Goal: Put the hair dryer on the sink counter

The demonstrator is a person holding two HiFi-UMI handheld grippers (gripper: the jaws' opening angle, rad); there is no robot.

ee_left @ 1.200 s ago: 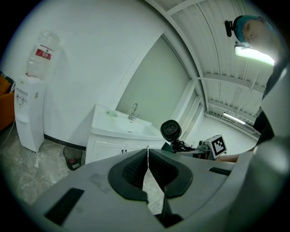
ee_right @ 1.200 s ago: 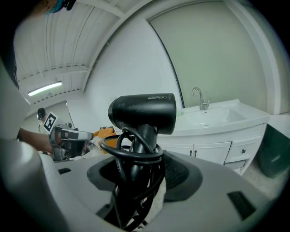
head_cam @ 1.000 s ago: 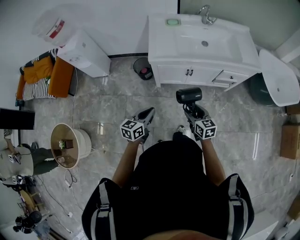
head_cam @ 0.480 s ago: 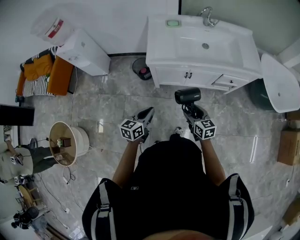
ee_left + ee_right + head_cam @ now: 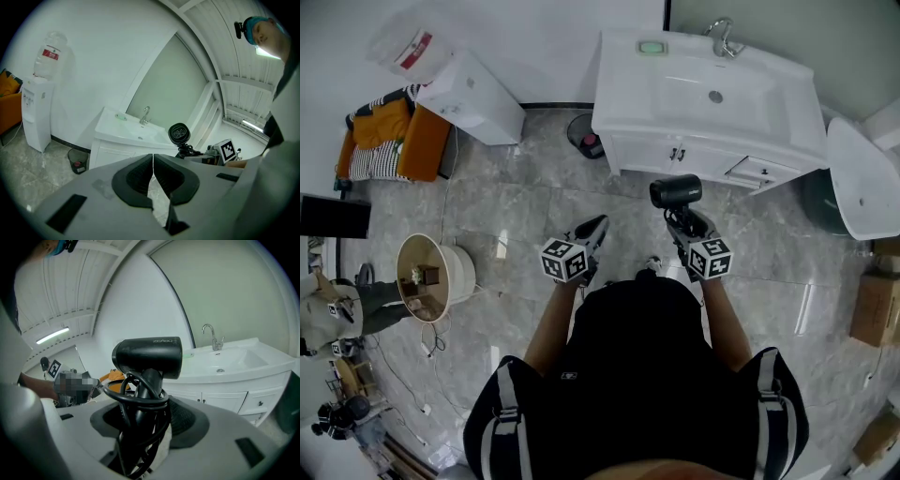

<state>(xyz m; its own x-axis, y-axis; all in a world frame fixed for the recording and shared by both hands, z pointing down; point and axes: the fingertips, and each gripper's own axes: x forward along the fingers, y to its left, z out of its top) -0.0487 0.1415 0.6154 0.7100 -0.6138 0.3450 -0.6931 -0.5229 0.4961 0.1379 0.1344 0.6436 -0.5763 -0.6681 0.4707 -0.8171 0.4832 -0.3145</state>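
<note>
Right gripper view is showing the right gripper [image 5: 143, 425] clamping its jaws on the handle of the black hair dryer [image 5: 147, 356]. The dryer's black cord [image 5: 136, 397] is looping round that handle just above the pads. The barrel is sitting crosswise above the jaws, with the handle standing roughly upright between them.

Seen from the head view, this gripper [image 5: 689, 230] is pointing forward and carrying the dryer [image 5: 676, 191] in the air over the marble floor [image 5: 534, 206]. The dryer is hanging near the cabinet front, apart from the white sink counter [image 5: 623, 94]. The right forearm [image 5: 724, 319] is reaching forward from the body.

Beside it, the left gripper [image 5: 591, 232] is also pointing forward on an outstretched left forearm [image 5: 548, 323]. In the left gripper view its jaws [image 5: 153, 176] are pressing together on nothing.

A faucet [image 5: 724, 37] is standing at the counter's back edge.
</note>
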